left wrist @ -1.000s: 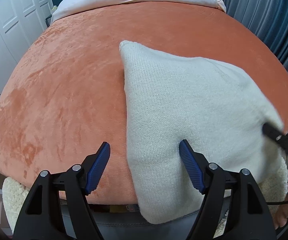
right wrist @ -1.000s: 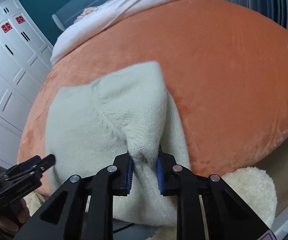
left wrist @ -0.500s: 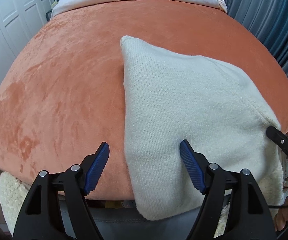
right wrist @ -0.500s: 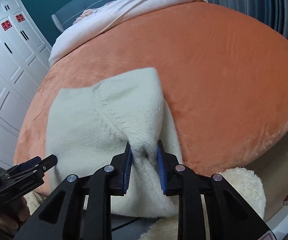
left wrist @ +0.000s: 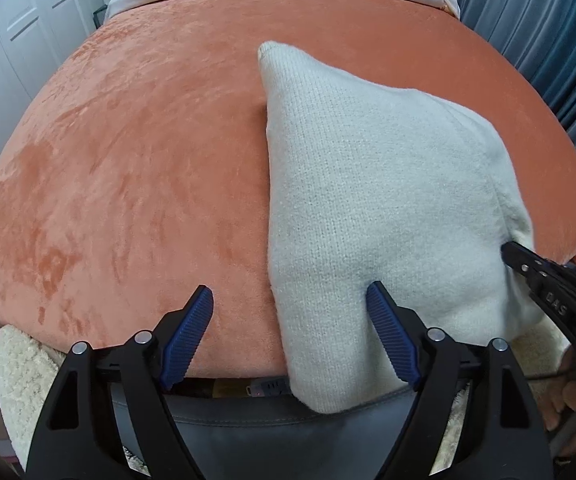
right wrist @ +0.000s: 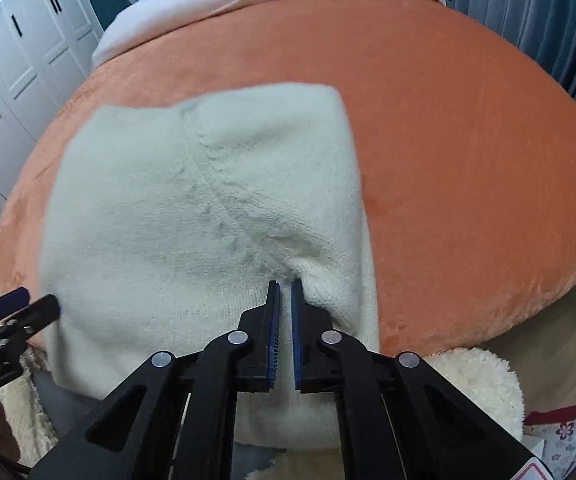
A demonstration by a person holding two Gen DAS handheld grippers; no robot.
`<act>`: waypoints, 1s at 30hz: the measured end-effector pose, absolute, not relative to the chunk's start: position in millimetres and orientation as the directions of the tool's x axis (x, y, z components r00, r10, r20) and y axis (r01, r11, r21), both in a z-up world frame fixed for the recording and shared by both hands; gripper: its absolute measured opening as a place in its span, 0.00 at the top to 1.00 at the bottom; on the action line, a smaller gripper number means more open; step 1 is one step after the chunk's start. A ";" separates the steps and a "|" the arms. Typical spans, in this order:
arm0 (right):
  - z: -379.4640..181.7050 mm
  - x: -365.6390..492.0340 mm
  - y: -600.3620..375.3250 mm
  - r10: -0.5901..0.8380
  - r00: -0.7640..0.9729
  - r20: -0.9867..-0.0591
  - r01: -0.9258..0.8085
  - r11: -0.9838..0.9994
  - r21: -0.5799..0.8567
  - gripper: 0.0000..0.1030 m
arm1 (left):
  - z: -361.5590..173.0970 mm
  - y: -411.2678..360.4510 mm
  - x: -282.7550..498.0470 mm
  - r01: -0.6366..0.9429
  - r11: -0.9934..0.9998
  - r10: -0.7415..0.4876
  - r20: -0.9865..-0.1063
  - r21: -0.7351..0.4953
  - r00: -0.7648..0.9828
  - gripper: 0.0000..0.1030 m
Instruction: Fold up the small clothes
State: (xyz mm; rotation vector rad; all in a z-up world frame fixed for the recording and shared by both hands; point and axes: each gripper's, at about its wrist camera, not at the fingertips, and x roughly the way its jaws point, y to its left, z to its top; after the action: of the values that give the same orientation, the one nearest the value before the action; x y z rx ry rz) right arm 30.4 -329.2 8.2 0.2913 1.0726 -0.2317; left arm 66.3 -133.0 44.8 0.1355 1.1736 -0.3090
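My left tongs (left wrist: 288, 336) hang spread, their jaws having just widened, straddling the left edge of the cream knit garment (left wrist: 368, 208) without pinching it; one blue pad (left wrist: 392, 340) sits over the knit, the other over bare orange blanket (left wrist: 128, 184). The garment lies ahead of both tongs, long axis running away from me, near end draped over the bed's edge. My right tongs (right wrist: 284, 292) have just closed near its right edge, pressed together; whether a thin fold is caught I can't quite tell. A fluffy rug (right wrist: 476, 380) lies below; nothing blocks me.

Cream knit garment (left wrist: 372, 200) lies on orange bed (left wrist: 148, 160).
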 end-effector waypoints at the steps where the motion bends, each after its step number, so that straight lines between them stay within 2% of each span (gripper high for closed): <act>1: 15.2 26.5 -329.7 -0.036 0.474 -0.880 0.332 0.933 0.141 0.98 | 48.7 -131.5 64.8 0.305 0.950 -0.173 -0.918 -0.061 0.356 0.27; 4: 44.8 7.7 -324.5 -0.035 0.533 -0.845 0.324 0.931 0.165 0.97 | 63.6 -127.7 61.2 0.314 0.944 -0.217 -0.902 -0.097 0.374 0.27; 6: 48.9 -1.4 -321.3 -0.089 0.525 -0.846 0.316 0.944 0.097 0.97 | 65.6 -131.3 60.7 0.325 0.941 -0.222 -0.896 -0.094 0.384 0.27; 9: 7.8 1.8 -330.3 -0.110 0.399 -0.910 0.324 0.946 0.028 0.95 | 44.9 -143.7 65.3 0.336 0.940 -0.176 -0.923 -0.054 0.343 0.27; 11: 6.7 -2.1 -339.8 -0.079 0.389 -0.918 0.364 0.928 0.074 0.93 | 36.2 -145.5 65.9 0.326 0.943 -0.180 -0.932 -0.071 0.314 0.25; 14: 33.3 -15.7 -347.4 -0.039 0.462 -0.886 0.386 0.909 0.161 0.88 | 44.6 -142.0 61.7 0.330 0.938 -0.212 -0.925 -0.103 0.314 0.26; 15: 40.8 -20.6 -349.3 -0.042 0.479 -0.877 0.387 0.907 0.168 0.83 | 48.5 -139.9 60.5 0.333 0.934 -0.240 -0.918 -0.130 0.315 0.25; 17: 51.6 -25.3 -357.7 -0.020 0.514 -0.857 0.375 0.904 0.204 0.70 | 52.9 -134.9 60.8 0.322 0.927 -0.300 -0.899 -0.195 0.319 0.16; 19: 52.0 -25.5 -370.0 0.025 0.541 -0.841 0.372 0.889 0.266 0.42 | 53.1 -133.0 64.9 0.302 0.922 -0.337 -0.888 -0.243 0.314 0.15; 20: 48.8 -20.4 -376.5 0.050 0.540 -0.840 0.374 0.880 0.292 0.40 | 51.3 -133.9 68.7 0.290 0.924 -0.336 -0.891 -0.249 0.305 0.15; 25: 27.4 20.5 -377.2 0.149 0.530 -0.835 0.362 0.850 0.382 0.40 | 56.0 -135.1 75.1 0.266 0.937 -0.309 -0.894 -0.227 0.326 0.15; 26: 19.8 30.0 -376.9 0.168 0.514 -0.841 0.361 0.848 0.389 0.44 | 58.3 -135.1 73.8 0.269 0.938 -0.305 -0.893 -0.220 0.332 0.15; 28: 20.2 45.2 -368.7 0.154 0.504 -0.850 0.339 0.870 0.359 0.81 | 63.2 -132.3 74.8 0.267 0.939 -0.303 -0.889 -0.217 0.343 0.15; 30: 57.1 42.2 -355.0 0.164 0.599 -0.784 0.260 0.886 0.384 0.88 | 72.7 -125.7 76.0 0.257 0.941 -0.306 -0.878 -0.221 0.367 0.15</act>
State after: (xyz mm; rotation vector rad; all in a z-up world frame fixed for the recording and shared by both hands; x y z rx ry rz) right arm 42.2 -355.0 57.1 0.4975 0.9368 -0.0585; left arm 76.0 -125.7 72.7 -0.0487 1.1391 -0.3618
